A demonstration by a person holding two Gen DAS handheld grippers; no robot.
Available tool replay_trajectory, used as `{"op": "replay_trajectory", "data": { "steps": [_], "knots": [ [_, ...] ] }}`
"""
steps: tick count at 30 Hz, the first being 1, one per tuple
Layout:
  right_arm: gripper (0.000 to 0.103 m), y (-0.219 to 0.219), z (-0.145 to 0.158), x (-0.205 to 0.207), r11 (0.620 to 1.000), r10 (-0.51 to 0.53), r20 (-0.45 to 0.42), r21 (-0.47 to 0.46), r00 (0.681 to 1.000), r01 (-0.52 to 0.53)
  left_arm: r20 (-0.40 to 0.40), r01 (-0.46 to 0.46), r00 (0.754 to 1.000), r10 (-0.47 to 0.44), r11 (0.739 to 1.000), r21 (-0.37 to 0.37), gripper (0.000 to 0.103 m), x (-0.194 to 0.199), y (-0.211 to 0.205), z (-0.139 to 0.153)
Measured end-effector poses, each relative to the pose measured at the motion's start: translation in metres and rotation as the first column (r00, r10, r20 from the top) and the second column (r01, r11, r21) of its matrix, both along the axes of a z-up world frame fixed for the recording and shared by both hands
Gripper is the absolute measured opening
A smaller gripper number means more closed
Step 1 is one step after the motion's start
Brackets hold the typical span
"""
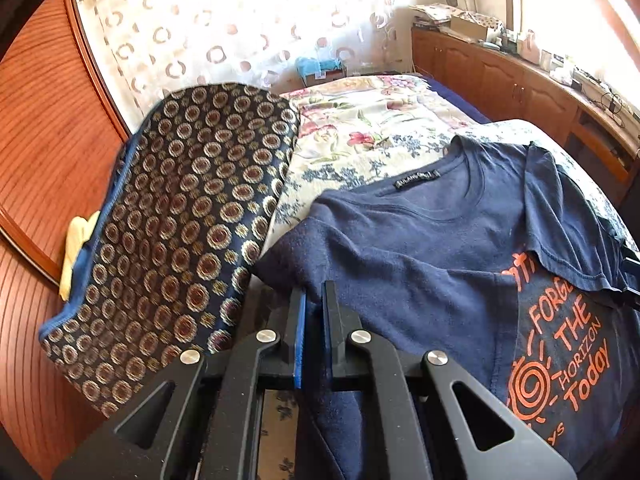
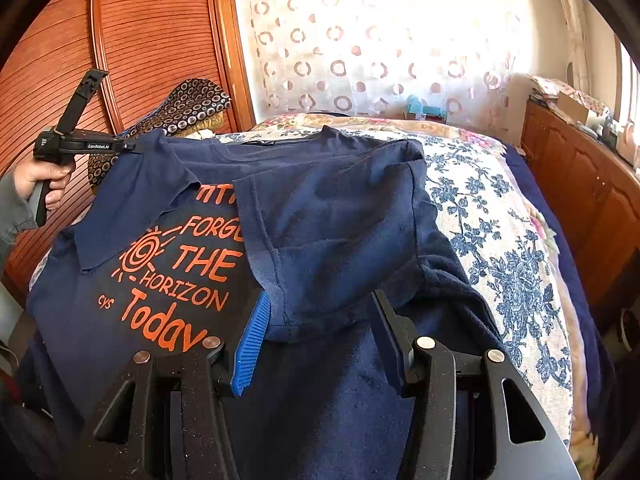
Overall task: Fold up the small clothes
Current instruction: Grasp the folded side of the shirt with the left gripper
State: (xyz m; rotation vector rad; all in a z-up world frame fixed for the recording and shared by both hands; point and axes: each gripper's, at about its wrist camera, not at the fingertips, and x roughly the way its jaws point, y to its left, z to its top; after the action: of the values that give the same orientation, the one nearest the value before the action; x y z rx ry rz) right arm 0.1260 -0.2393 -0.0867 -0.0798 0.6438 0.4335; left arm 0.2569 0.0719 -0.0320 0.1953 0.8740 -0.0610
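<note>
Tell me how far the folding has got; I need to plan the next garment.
Done: both sleeves of the T-shirt lie folded in over its front. In hand: the left hand-held gripper is shut on the shirt's shoulder edge, and the right hand-held gripper stands open over a sleeve hem. Left: the body lies at full length, so folding hem toward collar remains.

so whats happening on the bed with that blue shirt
A person is folding a navy t-shirt with orange lettering, laid on a floral bedspread, using a handheld gripper in each hand. Both sleeves are already folded in over the front. The left gripper is shut on the shirt's side edge. The right gripper is open, its jaws standing either side of the folded-in sleeve without pressing on it. A patterned cushion leans beside the shirt.
</note>
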Motion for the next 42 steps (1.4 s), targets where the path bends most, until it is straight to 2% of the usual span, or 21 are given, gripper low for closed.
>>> {"op": "replay_trajectory", "data": {
  "steps": [4, 8, 10, 14, 18, 21, 24, 28, 35, 40, 42],
  "knots": [
    [0.053, -0.003, 0.005, 0.004, 1.000, 0.000, -0.011, -0.001, 1.000, 0.000, 0.022, -0.001, 1.000, 0.002, 0.999, -0.045, 0.008, -0.003, 0.011, 0.011],
    [0.053, -0.010, 0.025, 0.014, 1.000, -0.014, 0.025, -0.024, 1.000, 0.015, 0.023, 0.012, 1.000, -0.011, 0.999, -0.034, 0.008, -0.006, 0.007, 0.011],
    [0.055, -0.017, 0.038, 0.030, 1.000, -0.020, 0.022, -0.013, 1.000, 0.020, 0.026, 0.017, 1.000, -0.016, 0.999, -0.038, 0.008, -0.007, 0.007, 0.011],
    [0.056, -0.027, 0.048, 0.084, 0.999, -0.036, -0.046, 0.015, 0.998, 0.036, 0.032, 0.022, 0.999, -0.021, 0.999, -0.040, 0.008, -0.009, 0.005, 0.010],
    [0.056, -0.030, 0.042, 0.140, 0.997, -0.076, -0.117, 0.013, 0.990, 0.079, 0.027, 0.023, 0.999, -0.022, 0.999, -0.039, 0.008, -0.009, 0.004, 0.005],
    [0.056, -0.032, 0.028, 0.180, 0.991, -0.100, -0.205, 0.067, 0.974, 0.115, 0.021, 0.019, 1.000, -0.018, 0.999, -0.048, 0.008, -0.009, 0.007, -0.001],
    [0.056, -0.031, 0.015, 0.208, 0.985, -0.122, -0.252, 0.091, 0.960, 0.149, 0.015, 0.020, 1.000, -0.019, 0.999, -0.050, 0.008, -0.009, 0.008, -0.007],
    [0.056, -0.026, 0.018, 0.224, 0.982, -0.126, -0.247, 0.105, 0.961, 0.156, 0.002, 0.017, 1.000, -0.017, 0.999, -0.044, 0.008, -0.008, 0.009, -0.014],
    [0.056, -0.011, 0.018, 0.229, 0.991, -0.113, -0.241, 0.037, 0.964, 0.125, -0.014, 0.001, 1.000, -0.002, 0.998, -0.066, 0.008, -0.004, 0.013, -0.025],
    [0.045, -0.001, 0.016, 0.229, 0.995, -0.096, -0.217, -0.011, 0.971, 0.096, -0.008, 0.004, 1.000, -0.004, 0.997, -0.071, 0.008, -0.005, 0.010, -0.026],
    [0.030, 0.005, 0.014, 0.229, 0.995, -0.097, -0.209, -0.022, 0.973, 0.095, -0.005, 0.007, 1.000, -0.007, 0.997, -0.072, 0.008, -0.006, 0.009, -0.026]
  ]
}}
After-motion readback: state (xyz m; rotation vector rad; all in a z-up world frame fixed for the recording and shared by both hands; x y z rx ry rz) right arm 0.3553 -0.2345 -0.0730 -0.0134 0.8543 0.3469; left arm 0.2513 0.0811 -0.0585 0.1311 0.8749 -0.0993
